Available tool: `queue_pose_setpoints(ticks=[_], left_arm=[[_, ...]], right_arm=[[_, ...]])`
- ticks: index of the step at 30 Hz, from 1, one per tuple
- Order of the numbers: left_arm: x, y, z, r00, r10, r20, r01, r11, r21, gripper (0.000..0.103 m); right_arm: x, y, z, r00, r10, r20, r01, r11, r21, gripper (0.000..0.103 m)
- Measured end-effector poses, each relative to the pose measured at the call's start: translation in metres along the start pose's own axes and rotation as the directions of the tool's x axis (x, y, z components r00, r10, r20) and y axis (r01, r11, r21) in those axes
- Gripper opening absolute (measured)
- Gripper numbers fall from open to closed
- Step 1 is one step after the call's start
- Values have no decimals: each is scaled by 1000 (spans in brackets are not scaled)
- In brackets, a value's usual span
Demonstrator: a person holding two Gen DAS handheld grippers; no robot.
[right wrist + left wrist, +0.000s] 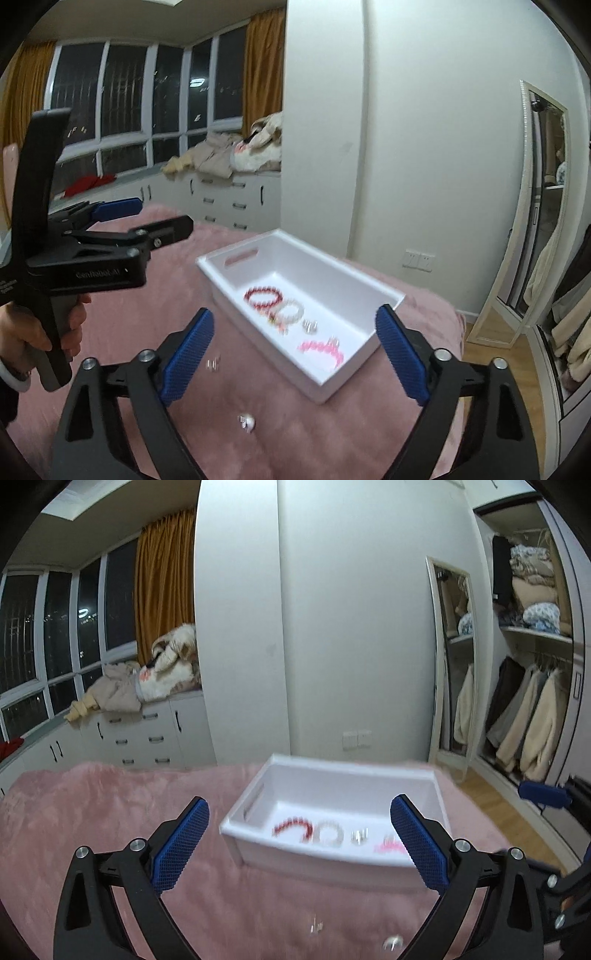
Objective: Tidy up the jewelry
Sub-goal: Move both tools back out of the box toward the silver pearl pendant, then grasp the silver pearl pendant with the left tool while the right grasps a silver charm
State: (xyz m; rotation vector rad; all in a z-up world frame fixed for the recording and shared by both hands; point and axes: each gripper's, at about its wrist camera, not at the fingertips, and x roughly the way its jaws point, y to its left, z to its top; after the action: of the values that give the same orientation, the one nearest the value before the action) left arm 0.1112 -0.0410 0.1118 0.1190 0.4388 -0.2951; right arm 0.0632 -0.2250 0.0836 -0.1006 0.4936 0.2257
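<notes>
Left gripper [299, 843] is wide open over the pink blanket [110, 812], holding nothing. The white tray [221, 271] sits near the blanket's far right corner with a red bracelet [263, 297], clear bracelet [291, 312] and pink bracelet [321, 349] inside. Two small silver pieces [246, 422] lie loose on the blanket. Right gripper [295, 354] is spread open too, empty.

Both hand-held grippers [299, 845] [295, 354] agape, empty
</notes>
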Motion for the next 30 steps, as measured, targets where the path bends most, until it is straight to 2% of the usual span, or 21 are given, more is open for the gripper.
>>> queue_pose_setpoints(ticks=[4,7,12,17,19,21,30], left_arm=[[13,5,-41,999,-16,-52,16,1000,-7,99],[23,5,-63,996,-20,-82,21,1000,6,99],[47,2,-91,988,-34,-151,38,999,28,99],[67,-1,-115,977,-56,-207,64,998,28,97],[73,-1,-123,972,-62,-228,70,997,27,94],[81,-2,-131,965,-79,-252,88,996,25,79],[110,1,-146,933,-119,-339,123,992,-12,57]], right_arm=[[13,9,-27,998,33,-58,-33,999,-9,67],[29,14,-46,992,60,-114,-59,998,6,61],[55,19,-69,977,105,-186,-102,994,28,45],[70,22,-86,963,142,-231,-134,990,52,39],[78,23,-91,955,157,-251,-146,987,62,36],[83,24,-94,951,162,-264,-150,986,67,36],[107,29,-94,926,211,-312,-185,976,112,36]])
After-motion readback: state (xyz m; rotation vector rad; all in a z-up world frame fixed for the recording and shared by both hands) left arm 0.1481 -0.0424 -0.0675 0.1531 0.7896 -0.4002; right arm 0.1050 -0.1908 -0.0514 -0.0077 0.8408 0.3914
